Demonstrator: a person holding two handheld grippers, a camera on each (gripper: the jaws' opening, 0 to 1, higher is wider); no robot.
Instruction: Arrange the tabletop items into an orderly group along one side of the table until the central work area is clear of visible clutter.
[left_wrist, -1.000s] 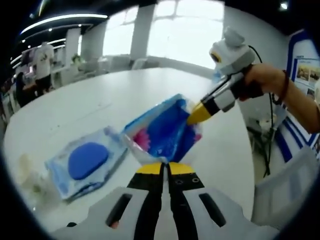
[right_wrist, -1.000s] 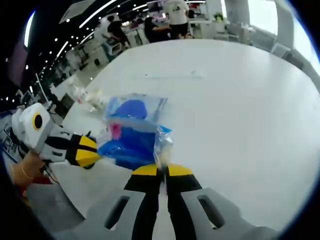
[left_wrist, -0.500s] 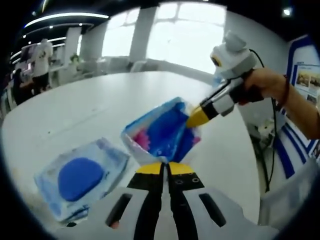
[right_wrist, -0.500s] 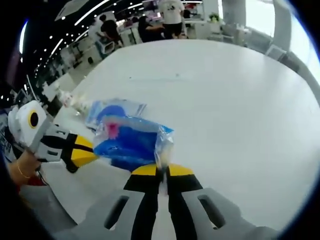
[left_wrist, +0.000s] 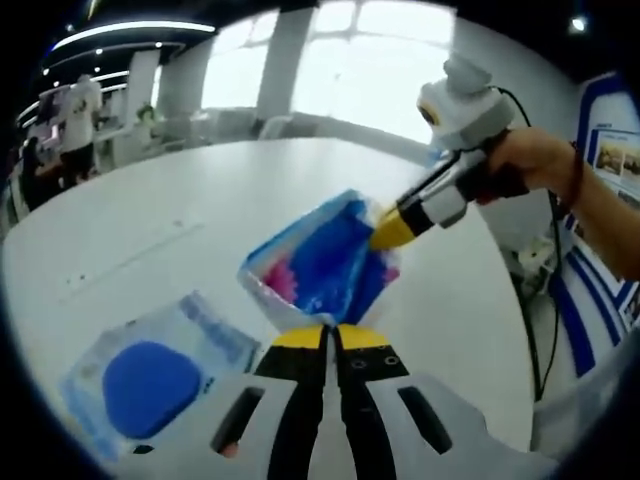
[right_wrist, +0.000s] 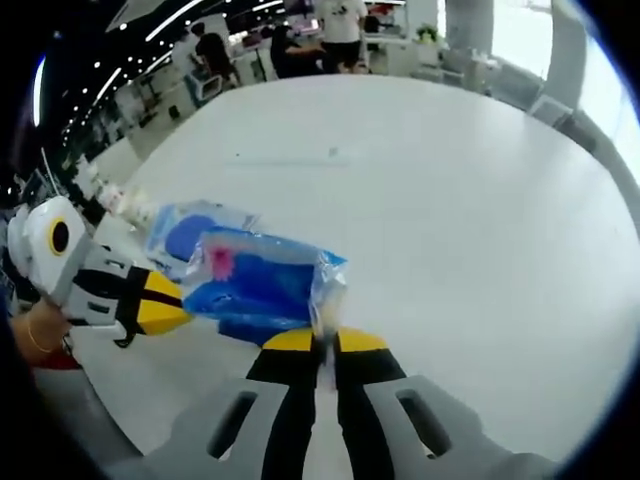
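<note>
A clear bag (left_wrist: 322, 258) with blue and pink contents hangs stretched between both grippers above the white table (left_wrist: 180, 210). My left gripper (left_wrist: 328, 332) is shut on the bag's near corner. The right gripper (left_wrist: 388, 236) comes in from the right and pinches the far corner, with a hand on its handle. In the right gripper view, my right gripper (right_wrist: 322, 340) is shut on the bag (right_wrist: 262, 285) by its clear edge, and the left gripper (right_wrist: 172, 308) clamps the opposite end. A second clear pack (left_wrist: 150, 380) holding a blue oval lies flat on the table, also seen as the pack (right_wrist: 185, 232) behind the held bag.
Small pale clutter (right_wrist: 108, 198) sits near the table's edge beyond the flat pack. The table (right_wrist: 450, 200) stretches wide and bare to the right. People stand at desks (right_wrist: 340, 30) in the background. A cable (left_wrist: 548, 250) hangs from the right gripper.
Both grippers keep their hold on the bag. The views have shifted, so the flat pack now shows lower in the left gripper view and further left in the right gripper view.
</note>
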